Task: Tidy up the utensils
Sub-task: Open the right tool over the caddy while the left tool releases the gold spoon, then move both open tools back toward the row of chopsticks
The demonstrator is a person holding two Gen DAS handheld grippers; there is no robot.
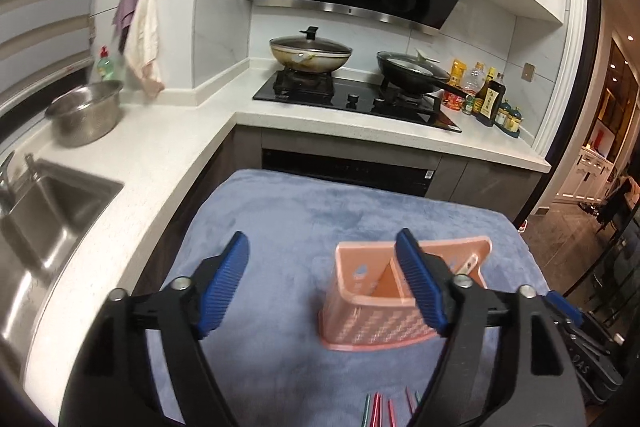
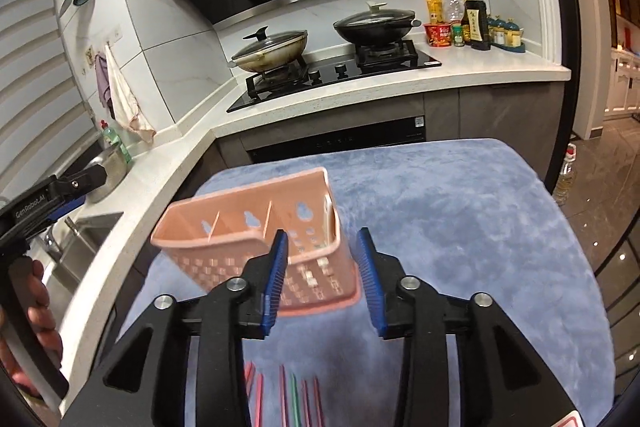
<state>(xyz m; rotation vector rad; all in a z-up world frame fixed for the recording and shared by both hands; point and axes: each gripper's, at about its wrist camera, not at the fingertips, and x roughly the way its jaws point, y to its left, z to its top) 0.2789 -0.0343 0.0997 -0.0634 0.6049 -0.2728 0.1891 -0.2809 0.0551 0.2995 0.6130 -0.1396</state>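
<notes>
A pink plastic utensil holder [image 1: 376,303] with dividers stands on a blue cloth [image 1: 288,227]; it also shows in the right wrist view [image 2: 256,239]. Several coloured chopsticks [image 2: 292,399] lie on the cloth near the front edge, and their tips show in the left wrist view [image 1: 380,409]. My left gripper [image 1: 324,283] is open and empty, above the cloth, its right finger in front of the holder. My right gripper [image 2: 322,279] is open and empty, just in front of the holder's right end.
A white L-shaped counter [image 1: 160,155] holds a steel sink [image 1: 44,223], a steel bowl [image 1: 86,115], a hob with two lidded pans [image 1: 310,53] and sauce bottles [image 1: 486,95]. The left tool and hand show at the left in the right wrist view [image 2: 28,227].
</notes>
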